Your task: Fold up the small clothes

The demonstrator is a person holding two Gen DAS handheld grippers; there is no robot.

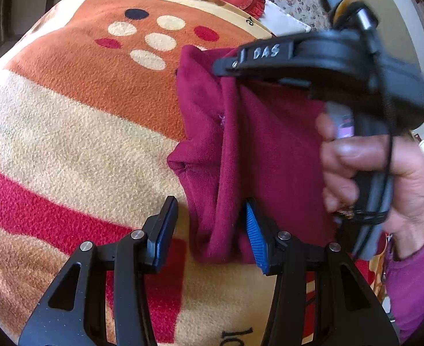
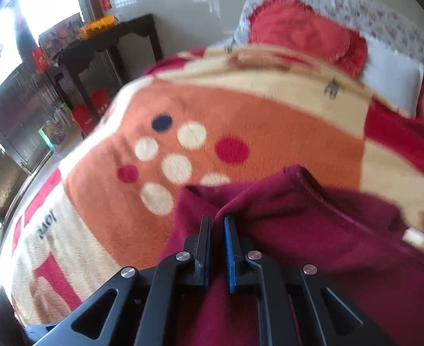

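On the bed, a maroon garment (image 1: 269,150) lies bunched on a patterned blanket (image 1: 82,115) of orange, cream and red bands with dots. The left tongs (image 1: 212,230) sit at the garment's near edge, jaws about half open. A rolled fold of the cloth lies between the jaws; its right side touches the blue pad (image 1: 253,233), while the left finger (image 1: 165,230) stands clear over the blanket. The right tongs (image 2: 218,248) are closed, jaws nearly together, pinching a raised fold of the garment (image 2: 313,230) near its far edge. In the left view, the right tongs (image 1: 226,67) reach in from the right, held by a hand (image 1: 385,181). A red cushion (image 2: 307,31) lies beyond the blanket.
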